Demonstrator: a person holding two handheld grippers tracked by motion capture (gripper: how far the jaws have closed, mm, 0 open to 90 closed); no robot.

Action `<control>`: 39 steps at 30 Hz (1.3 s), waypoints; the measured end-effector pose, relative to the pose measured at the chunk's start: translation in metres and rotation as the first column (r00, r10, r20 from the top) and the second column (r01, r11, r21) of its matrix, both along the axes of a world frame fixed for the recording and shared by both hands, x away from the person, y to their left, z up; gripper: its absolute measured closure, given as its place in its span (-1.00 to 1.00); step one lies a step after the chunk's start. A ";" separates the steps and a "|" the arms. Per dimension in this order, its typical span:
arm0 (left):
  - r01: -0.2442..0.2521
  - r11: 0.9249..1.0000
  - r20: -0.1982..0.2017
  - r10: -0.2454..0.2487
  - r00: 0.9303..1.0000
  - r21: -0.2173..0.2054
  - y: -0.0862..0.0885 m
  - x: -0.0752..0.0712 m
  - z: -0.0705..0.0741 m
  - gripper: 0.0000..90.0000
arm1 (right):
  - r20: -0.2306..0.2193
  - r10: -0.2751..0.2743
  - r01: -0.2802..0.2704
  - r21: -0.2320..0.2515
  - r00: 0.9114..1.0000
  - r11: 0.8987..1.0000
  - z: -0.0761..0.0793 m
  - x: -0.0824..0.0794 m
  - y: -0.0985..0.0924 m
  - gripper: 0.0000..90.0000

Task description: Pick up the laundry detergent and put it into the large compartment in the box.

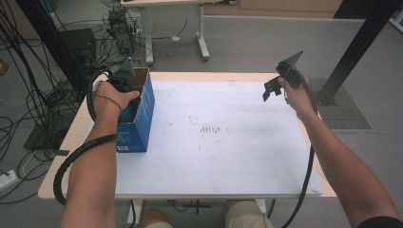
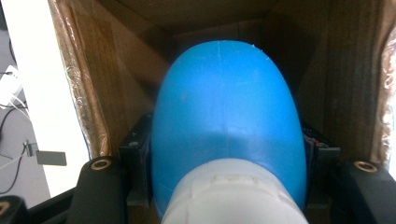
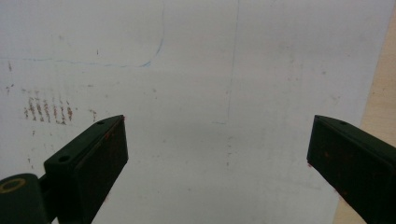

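An open blue cardboard box (image 1: 141,124) stands at the left of the white board (image 1: 223,156). My left gripper (image 1: 124,80) reaches down into it from above. In the left gripper view, a smooth blue rounded object (image 2: 226,93) with a white end (image 2: 231,198) sits between the black jaws of the left gripper (image 2: 226,147), which are shut against its two sides inside the brown box wall (image 2: 116,70). My right gripper (image 1: 270,90) hovers over the board's far right corner. The right gripper (image 3: 217,149) stands open with nothing between its fingers.
The board covers most of a light wooden table (image 1: 57,171). Faint brown marks (image 1: 211,129) stain its middle. Cables (image 1: 28,109) and equipment crowd the floor at the left. A black frame post (image 1: 361,42) rises at the right, and another table's legs (image 1: 203,45) stand behind.
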State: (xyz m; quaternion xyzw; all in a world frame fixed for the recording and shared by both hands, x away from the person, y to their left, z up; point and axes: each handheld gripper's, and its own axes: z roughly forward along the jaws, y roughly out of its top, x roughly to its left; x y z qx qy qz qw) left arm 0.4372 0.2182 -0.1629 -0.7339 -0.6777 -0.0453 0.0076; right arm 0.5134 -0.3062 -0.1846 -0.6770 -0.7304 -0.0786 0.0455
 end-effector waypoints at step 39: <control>-0.005 1.000 0.006 0.005 1.000 -0.006 0.002 -0.001 0.000 -0.18 | 0.001 0.000 0.000 -0.003 1.000 1.000 0.000 0.000 0.001 -0.89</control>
